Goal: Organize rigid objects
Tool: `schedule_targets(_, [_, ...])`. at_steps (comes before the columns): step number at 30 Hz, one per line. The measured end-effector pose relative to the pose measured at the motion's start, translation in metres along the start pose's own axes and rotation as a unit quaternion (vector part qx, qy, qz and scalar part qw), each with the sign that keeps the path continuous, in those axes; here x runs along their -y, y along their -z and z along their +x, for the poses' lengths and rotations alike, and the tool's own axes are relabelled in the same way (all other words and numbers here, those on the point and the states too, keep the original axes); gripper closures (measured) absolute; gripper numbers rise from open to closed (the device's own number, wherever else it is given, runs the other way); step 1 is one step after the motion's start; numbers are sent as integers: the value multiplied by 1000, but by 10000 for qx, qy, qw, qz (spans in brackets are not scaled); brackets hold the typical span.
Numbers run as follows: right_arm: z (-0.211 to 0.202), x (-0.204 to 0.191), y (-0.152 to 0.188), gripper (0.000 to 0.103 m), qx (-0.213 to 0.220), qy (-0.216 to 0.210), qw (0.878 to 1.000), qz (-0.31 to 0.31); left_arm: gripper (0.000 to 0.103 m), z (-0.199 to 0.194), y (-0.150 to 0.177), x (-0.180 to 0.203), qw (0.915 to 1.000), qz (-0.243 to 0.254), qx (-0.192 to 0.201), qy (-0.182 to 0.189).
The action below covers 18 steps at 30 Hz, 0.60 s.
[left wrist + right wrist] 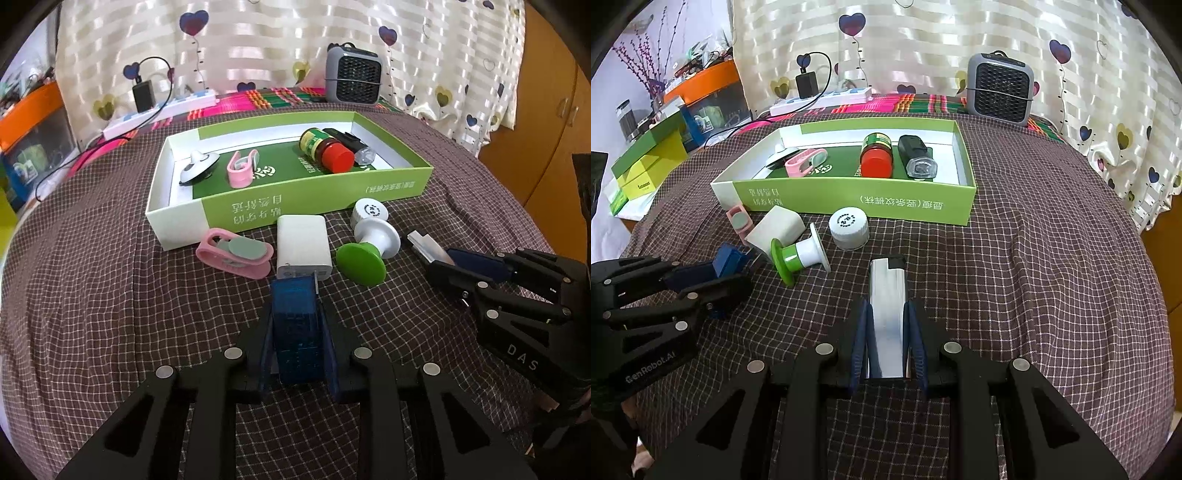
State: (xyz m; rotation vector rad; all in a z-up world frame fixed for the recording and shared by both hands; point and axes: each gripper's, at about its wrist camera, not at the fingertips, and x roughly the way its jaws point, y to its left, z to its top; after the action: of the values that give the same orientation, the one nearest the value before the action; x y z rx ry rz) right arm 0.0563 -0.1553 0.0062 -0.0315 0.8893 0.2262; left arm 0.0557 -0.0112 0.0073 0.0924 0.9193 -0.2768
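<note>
My left gripper (295,314) is shut on a translucent blue box (295,291), low over the checked cloth. My right gripper (886,314) is shut on a silver lighter (886,295) with a black top, to the right of it. An open green-and-white box (369,186) lies behind them. In it are a red-capped jar (325,149), a black flashlight (351,144), a pink clip (242,168) and a white suction hook (197,166). In front of it lie another pink clip (236,254), a white charger (303,243), a green-and-white knob (365,254) and a white cap (369,212).
A grey fan heater (352,77) and a white power strip (159,110) with a black adapter stand at the back by the curtain. An orange-lidded bin (33,110) and stacked green boxes (646,162) sit at the left. A wooden cabinet (546,147) stands on the right.
</note>
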Motion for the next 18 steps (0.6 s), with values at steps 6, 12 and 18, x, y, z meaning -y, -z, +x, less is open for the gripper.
schedule_targets(6, [-3,1,3,79,31,-105,9999,35,80,-3,2,-1,10000,-33,10,19])
schedule_targets(12, [-6,0,6,79,7,-130,9999,11,80,-4,5,-3,10000,-80,11,9])
schedule_targets(18, [-5,-3,7,79,3,-107,9999,-21,80,-4,6,-1,10000,-64,37,-28])
